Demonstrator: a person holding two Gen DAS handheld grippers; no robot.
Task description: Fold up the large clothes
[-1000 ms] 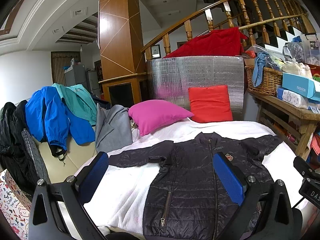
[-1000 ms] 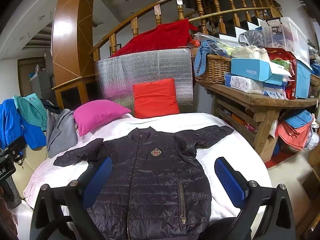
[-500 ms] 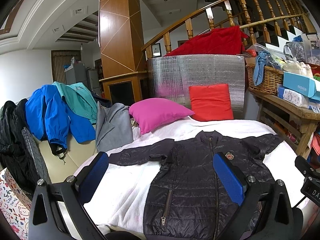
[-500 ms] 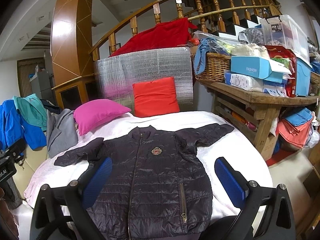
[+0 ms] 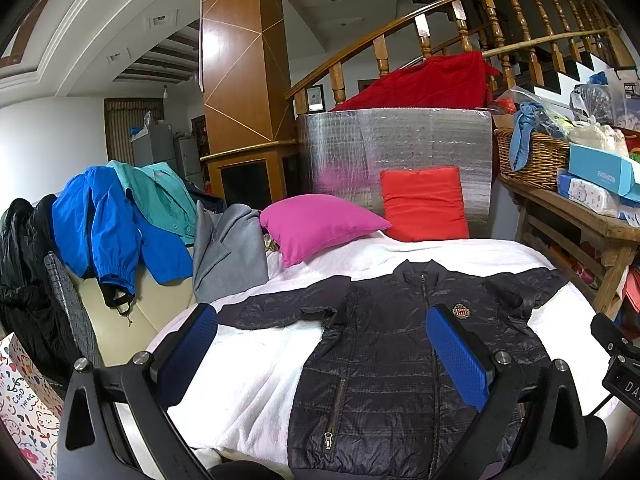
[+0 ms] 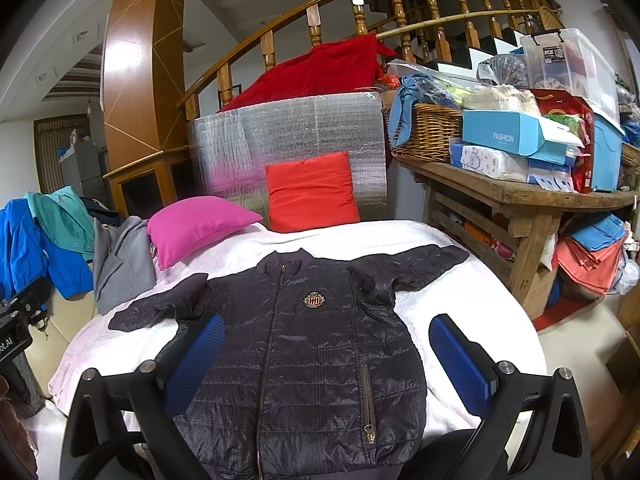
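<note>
Cluttered home: staircase [image 6: 400, 12], cushions [image 6: 312, 192]

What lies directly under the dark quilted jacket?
The dark quilted jacket lies spread on a white blanket, visible around it. Whatever the blanket covers is hidden.

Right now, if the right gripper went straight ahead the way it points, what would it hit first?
Most likely the dark quilted jacket spread on the white blanket: the open right gripper frames its chest. Depth is unclear, so it might skim above and reach the red cushion.
</note>
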